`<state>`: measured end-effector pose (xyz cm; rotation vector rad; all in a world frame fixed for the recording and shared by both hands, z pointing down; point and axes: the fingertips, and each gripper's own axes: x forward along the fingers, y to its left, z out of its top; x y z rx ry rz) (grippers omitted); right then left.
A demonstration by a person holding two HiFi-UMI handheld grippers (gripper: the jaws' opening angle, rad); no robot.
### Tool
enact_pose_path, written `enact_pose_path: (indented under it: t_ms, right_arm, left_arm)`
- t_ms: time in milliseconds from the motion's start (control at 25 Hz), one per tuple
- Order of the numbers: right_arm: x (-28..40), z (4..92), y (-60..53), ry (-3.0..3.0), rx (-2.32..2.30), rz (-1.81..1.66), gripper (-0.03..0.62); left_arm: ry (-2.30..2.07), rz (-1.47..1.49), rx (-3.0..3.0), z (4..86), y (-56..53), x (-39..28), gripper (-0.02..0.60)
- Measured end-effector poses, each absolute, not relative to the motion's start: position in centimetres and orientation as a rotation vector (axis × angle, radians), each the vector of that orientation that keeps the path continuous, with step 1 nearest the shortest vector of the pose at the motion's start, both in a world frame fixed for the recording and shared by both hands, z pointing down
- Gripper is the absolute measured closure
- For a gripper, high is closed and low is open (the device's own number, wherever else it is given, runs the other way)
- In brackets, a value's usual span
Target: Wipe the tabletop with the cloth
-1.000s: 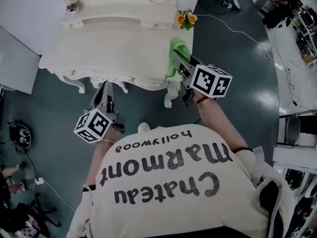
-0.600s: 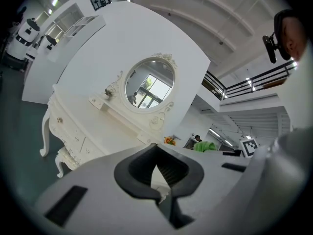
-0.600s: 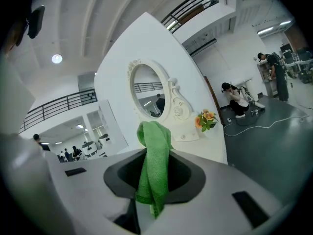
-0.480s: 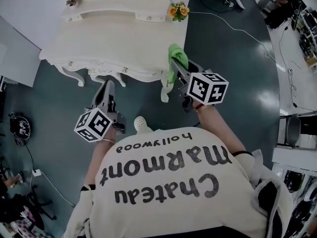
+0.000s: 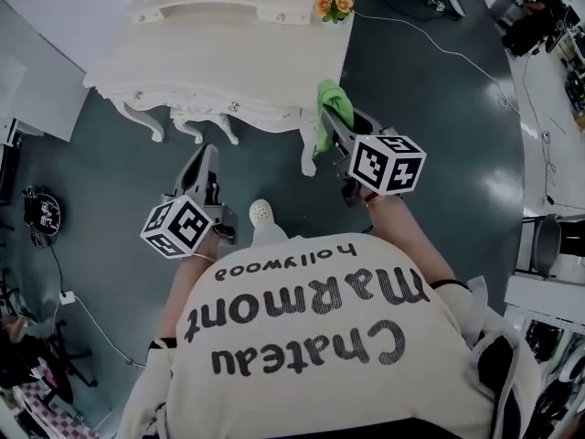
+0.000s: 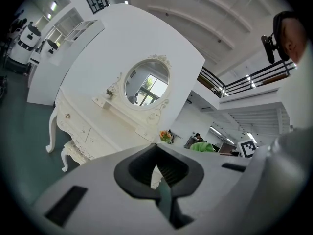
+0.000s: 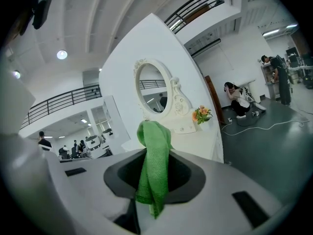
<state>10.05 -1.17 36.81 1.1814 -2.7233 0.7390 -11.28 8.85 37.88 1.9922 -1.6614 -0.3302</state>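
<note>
Head cam stares steeply down past the person's shirt point(image 5: 302, 337) to the floor point(image 5: 439, 135), dressing table point(image 5: 228, 62) up top. Both gripper cams sit low nearby, tilted up at its mirror point(image 6: 146, 84); all three catch the flowers point(image 5: 332, 5).

The cloth point(image 5: 331, 108) hangs by the table point(image 5: 219, 71)'s front right corner, flowers point(image 5: 333, 5) on its rear right.

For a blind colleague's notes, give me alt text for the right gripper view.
The right gripper is shut on a green cloth that hangs folded between its jaws. Beyond it stands a white dressing table with an oval mirror and a small bunch of orange flowers.
</note>
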Motion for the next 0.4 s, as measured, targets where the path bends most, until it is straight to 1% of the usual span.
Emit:
enact_pose_path:
  t_ms: [400]
  right_arm:
    - [12.1,38.4,1.1,-2.71,1.141,0.714,0.497]
  left_arm:
    - [-1.685,-0.334,1.975,39.0,12.2,-9.0,0.574]
